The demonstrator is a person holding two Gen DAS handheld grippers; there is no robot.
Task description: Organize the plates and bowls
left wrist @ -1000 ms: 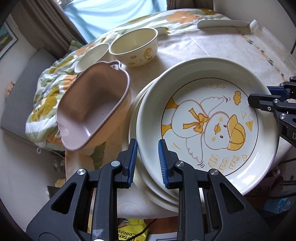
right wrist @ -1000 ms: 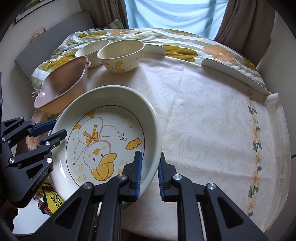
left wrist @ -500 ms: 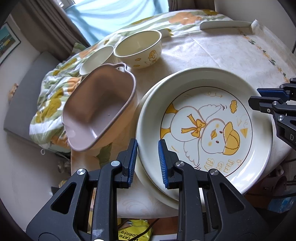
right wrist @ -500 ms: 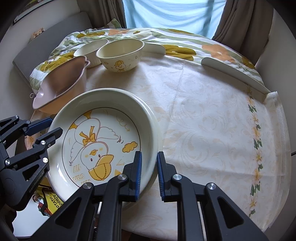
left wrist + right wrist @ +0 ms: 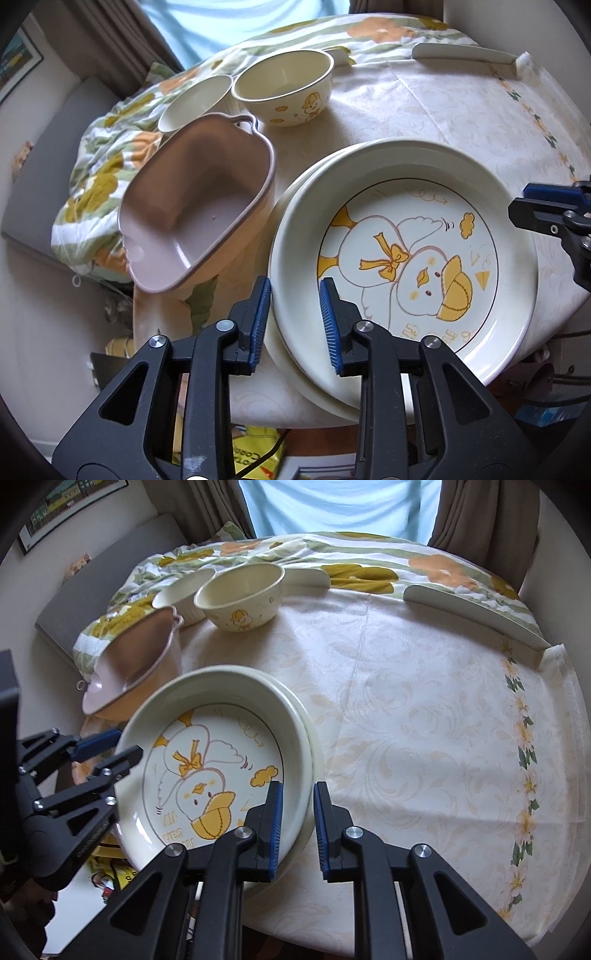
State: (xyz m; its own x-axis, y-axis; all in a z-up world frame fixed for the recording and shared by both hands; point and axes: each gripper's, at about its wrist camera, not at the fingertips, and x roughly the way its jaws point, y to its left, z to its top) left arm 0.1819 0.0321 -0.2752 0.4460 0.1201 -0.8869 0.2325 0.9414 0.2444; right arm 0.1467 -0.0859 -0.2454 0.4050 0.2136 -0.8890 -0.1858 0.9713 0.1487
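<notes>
Cream duck-print plate (image 5: pixel 406 254) sits on a plain plate (image 5: pixel 314 746), both hand-held grippers (image 5: pixel 295 317) (image 5: pixel 298 823) parted around its rim

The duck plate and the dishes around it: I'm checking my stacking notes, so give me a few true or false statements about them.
1. The duck plate sits on top of another plate. True.
2. The left gripper and right gripper each straddle the duck plate's rim. True.
3. The pink basin lies upside down. False: it is tilted, its opening facing up.
4. The duck bowl holds soup. False: it looks empty.
5. A plain white bowl stands beside the duck bowl. True.
6. The table is bare wood. False: a patterned tablecloth covers it.
</notes>
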